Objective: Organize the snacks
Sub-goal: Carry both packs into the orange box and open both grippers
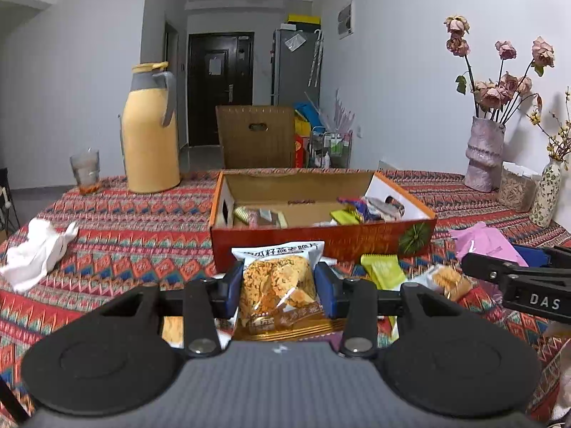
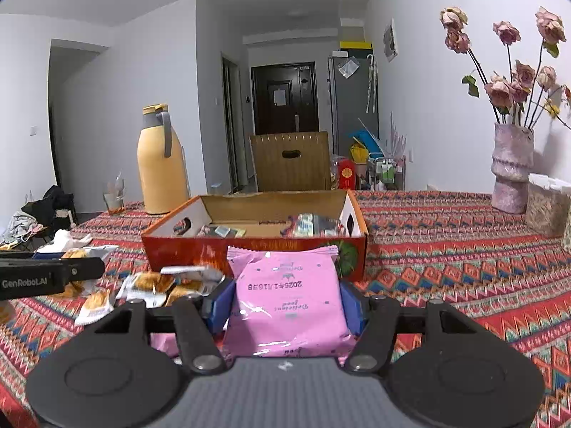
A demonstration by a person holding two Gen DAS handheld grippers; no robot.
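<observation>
My left gripper (image 1: pixel 279 287) is shut on an orange-and-white cracker packet (image 1: pixel 276 281), held above the patterned tablecloth in front of the orange cardboard box (image 1: pixel 321 240). My right gripper (image 2: pixel 285 301) is shut on a pink snack packet (image 2: pixel 285 296), also just short of the box (image 2: pixel 178 249). The box lies open and holds several small packets at its left and right ends. Loose cracker packets (image 2: pixel 150 285) and a green packet (image 1: pixel 383 269) lie on the cloth between the two grippers. In the left wrist view the right gripper's black finger (image 1: pixel 514 278) shows at the right edge.
A yellow thermos jug (image 1: pixel 150 132) and a glass (image 1: pixel 85 171) stand at the far left. A crumpled white tissue (image 1: pixel 35 253) lies on the left. Vases of dried flowers (image 1: pixel 483 157) and a clear container (image 2: pixel 546 207) stand far right. A wooden chair back (image 1: pixel 255 135) is behind the table.
</observation>
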